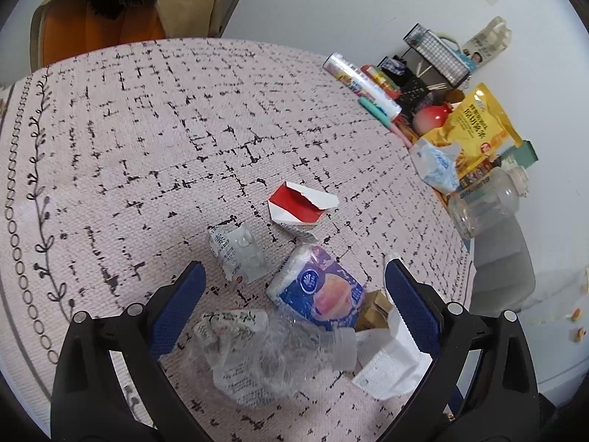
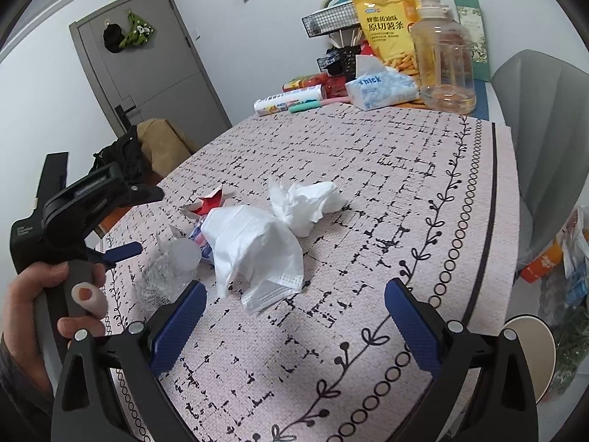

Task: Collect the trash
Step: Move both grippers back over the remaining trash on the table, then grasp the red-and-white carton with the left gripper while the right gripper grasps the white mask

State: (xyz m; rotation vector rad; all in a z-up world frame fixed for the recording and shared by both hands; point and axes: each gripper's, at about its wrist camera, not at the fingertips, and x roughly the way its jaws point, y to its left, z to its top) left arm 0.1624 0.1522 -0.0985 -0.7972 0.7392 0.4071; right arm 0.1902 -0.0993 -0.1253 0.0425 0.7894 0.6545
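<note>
Trash lies on the patterned tablecloth (image 1: 147,129). In the left wrist view, my left gripper (image 1: 294,283) is open over a crushed clear plastic bottle (image 1: 265,353), with a blue tissue packet (image 1: 320,294), a white face mask (image 1: 390,364), a small white wrapper (image 1: 235,254) and a torn red-and-white carton (image 1: 300,206) nearby. In the right wrist view, my right gripper (image 2: 294,302) is open and empty, just short of the face mask (image 2: 254,250). A crumpled white tissue (image 2: 305,202) lies beyond it. The crushed bottle (image 2: 169,265) and my left gripper (image 2: 121,250) are at the left.
The far table edge holds a yellow snack bag (image 2: 386,25), a clear jug (image 2: 441,55), a tissue pack (image 2: 379,88), a roll of bags (image 2: 287,99) and wire baskets (image 2: 327,18). A grey chair (image 2: 545,129) stands at the right. Bags (image 2: 567,258) lie on the floor.
</note>
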